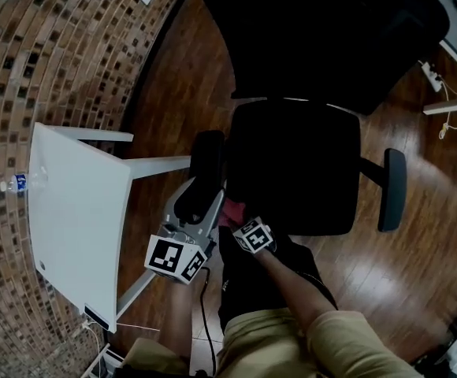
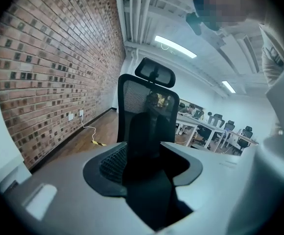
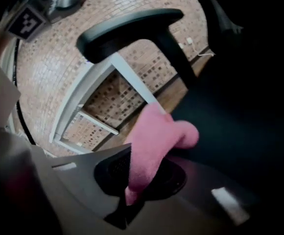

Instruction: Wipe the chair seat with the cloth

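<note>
The black office chair's seat (image 1: 295, 164) fills the middle of the head view, with its backrest (image 1: 323, 38) beyond. My right gripper (image 1: 238, 217) is at the seat's near left edge, shut on a pink cloth (image 1: 232, 211). In the right gripper view the cloth (image 3: 156, 143) bulges out of the jaws against the dark seat (image 3: 240, 111), under the left armrest (image 3: 127, 31). My left gripper (image 1: 197, 201) meets the near end of the left armrest (image 1: 207, 157). In the left gripper view a dark armrest end (image 2: 144, 141) sits between the jaws of that gripper (image 2: 149, 180), which looks shut on it.
A white table (image 1: 75, 219) stands close on the left, with a water bottle (image 1: 14, 183) at its far edge and a brick wall (image 1: 55, 46) behind. The right armrest (image 1: 392, 189) sticks out over the wooden floor (image 1: 417, 242). A power strip (image 1: 431, 75) lies at the far right.
</note>
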`<state>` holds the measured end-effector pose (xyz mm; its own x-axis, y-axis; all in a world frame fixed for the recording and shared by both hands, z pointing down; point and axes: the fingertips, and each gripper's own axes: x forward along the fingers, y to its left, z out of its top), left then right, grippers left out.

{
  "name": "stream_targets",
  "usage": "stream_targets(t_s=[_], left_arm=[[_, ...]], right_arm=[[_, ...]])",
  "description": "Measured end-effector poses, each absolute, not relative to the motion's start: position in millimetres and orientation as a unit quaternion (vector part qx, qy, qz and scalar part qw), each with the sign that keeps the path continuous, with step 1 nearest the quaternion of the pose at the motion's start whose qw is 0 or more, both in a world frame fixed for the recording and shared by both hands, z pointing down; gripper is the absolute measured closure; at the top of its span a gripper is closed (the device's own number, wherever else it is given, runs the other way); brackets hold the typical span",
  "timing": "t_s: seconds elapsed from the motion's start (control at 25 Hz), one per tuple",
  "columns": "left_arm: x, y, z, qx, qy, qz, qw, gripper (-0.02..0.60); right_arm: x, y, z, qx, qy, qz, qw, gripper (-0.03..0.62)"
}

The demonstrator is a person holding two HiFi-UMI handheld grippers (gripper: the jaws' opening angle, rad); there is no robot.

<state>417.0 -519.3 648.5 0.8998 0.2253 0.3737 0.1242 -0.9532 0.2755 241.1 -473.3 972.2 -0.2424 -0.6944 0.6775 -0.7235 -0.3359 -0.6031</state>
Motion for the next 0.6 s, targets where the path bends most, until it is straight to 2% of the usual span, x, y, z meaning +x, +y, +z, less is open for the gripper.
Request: stream_targets(t_s=[0.12, 0.2, 0.36, 0.6], left_arm=[[411.9, -522.6, 645.1, 0.967, 0.089, 0.208, 0.121, 0.39], [411.9, -520.3, 644.7, 0.966, 0.092, 0.208, 0.122, 0.391], [418.5, -512.9, 642.5, 0.966, 0.103, 0.199, 0.129, 0.391], [426.6, -503.9, 640.2, 0.966, 0.115, 0.193, 0.13, 0.391]], right_arm=[[269.7, -393.9, 994.8, 0.646, -0.513, 0.564, 0.024, 0.579], [294.2, -307.0, 1000.8, 0.678, -0.458, 0.573, 0.048, 0.579], [340.0, -136.8, 993.8, 0.739, -0.328, 0.587, 0.052, 0.579], [364.5, -6.4, 972.8, 0.773, -0.147, 0.605, 0.119, 0.58]])
